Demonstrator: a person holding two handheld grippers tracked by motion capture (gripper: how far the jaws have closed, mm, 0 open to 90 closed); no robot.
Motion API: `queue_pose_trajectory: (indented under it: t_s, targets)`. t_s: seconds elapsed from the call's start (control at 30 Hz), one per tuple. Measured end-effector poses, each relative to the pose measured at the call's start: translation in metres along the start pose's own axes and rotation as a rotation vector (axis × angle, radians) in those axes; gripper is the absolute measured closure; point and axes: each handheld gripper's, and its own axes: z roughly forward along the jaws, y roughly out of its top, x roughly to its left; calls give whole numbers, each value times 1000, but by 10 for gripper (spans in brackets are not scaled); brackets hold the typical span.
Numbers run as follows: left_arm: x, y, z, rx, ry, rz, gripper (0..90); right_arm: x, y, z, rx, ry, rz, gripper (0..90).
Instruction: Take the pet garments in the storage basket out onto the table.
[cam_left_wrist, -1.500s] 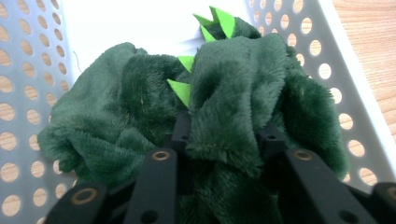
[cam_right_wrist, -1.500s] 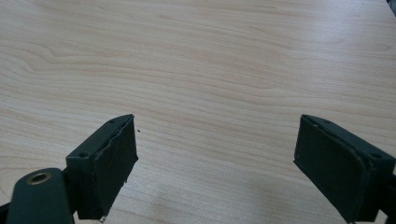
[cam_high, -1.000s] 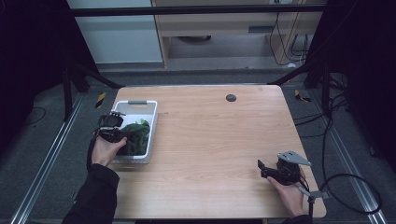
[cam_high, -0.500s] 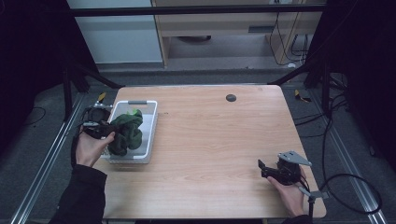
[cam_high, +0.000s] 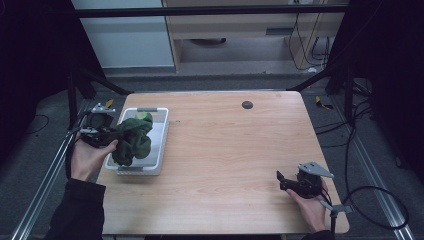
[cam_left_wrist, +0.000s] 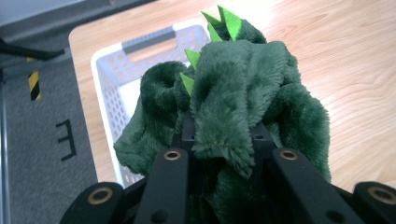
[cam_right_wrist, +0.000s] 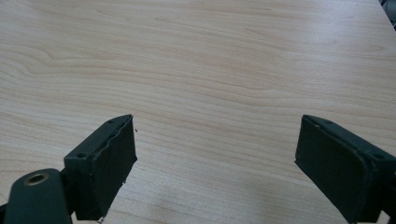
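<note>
Fingers of my left gripper are clamped on the green plush toy, which hangs from them above the white basket at the table's left edge. Fingers of my right gripper stand wide apart with nothing between them, low over bare wood, well apart from the toy.

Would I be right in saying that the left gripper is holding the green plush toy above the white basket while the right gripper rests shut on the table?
Not quite: the right gripper is open, its jaws standing wide apart with nothing between them, as the right gripper view shows. The rest holds: the left gripper grips the green plush toy above the white basket.
</note>
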Motion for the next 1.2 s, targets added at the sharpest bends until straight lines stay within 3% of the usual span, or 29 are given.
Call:
queue_pose_trajectory:
  t_s: [0.37,0.73,0.97,1.2]
  targets:
    - [-28,15,-21,-27,-42,95,750,0,0,-1,-5,-1,-2,121]
    - [-59,33,-31,-14,-100,190,750,0,0,-1,-11,3,-2,119]
    - [-76,41,-27,10,-110,259,750,-1,0,-2,-22,-2,-12,119]
    - [-92,45,-20,29,-150,283,750,-2,0,-3,-33,-8,-15,120]
